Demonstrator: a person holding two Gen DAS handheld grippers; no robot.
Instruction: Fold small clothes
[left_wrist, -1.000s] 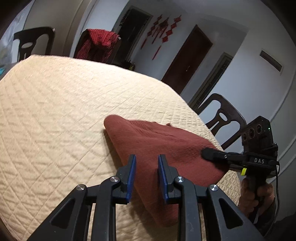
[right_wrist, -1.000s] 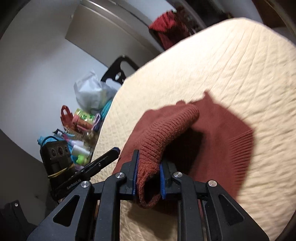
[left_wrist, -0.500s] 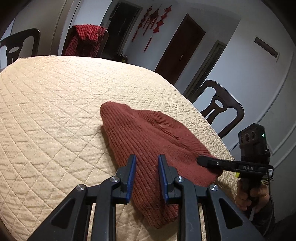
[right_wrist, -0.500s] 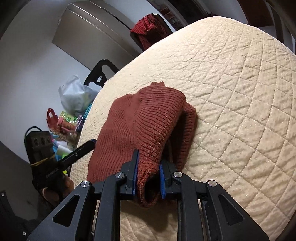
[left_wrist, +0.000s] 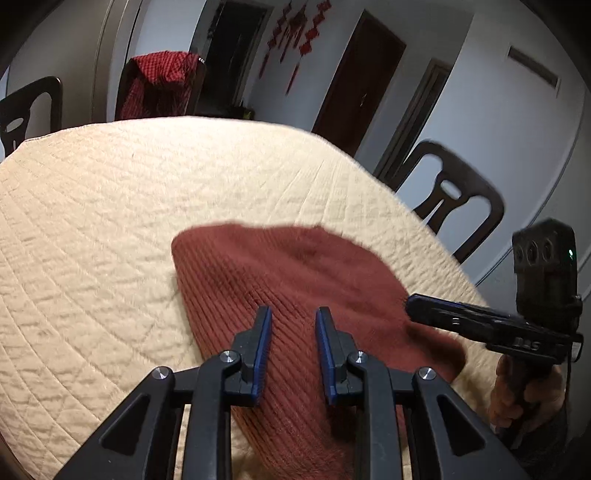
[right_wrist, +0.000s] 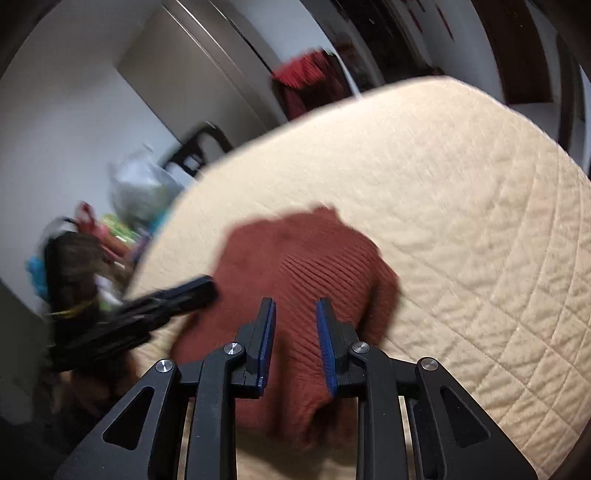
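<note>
A rust-red knitted garment (left_wrist: 295, 288) lies folded over on the cream quilted table cover (left_wrist: 92, 229); it also shows in the right wrist view (right_wrist: 306, 273). My left gripper (left_wrist: 292, 325) hovers over its near part, jaws apart and empty. My right gripper (right_wrist: 295, 317) is over the garment's near edge, jaws apart with nothing between them. In the left wrist view the right gripper (left_wrist: 417, 304) shows at the garment's right edge. In the right wrist view the left gripper (right_wrist: 207, 286) shows blurred at the garment's left edge.
Dark chairs stand around the table: one at the right (left_wrist: 450, 199), one draped in red cloth at the back (left_wrist: 159, 85). A pile of bags and colourful items (right_wrist: 129, 206) sits beyond the table's left edge. The cover (right_wrist: 461, 206) extends far and right.
My right gripper has let go of the garment's fold and its jaws have opened. The fold now lies on the garment. Both views have shifted and blurred with the motion.
</note>
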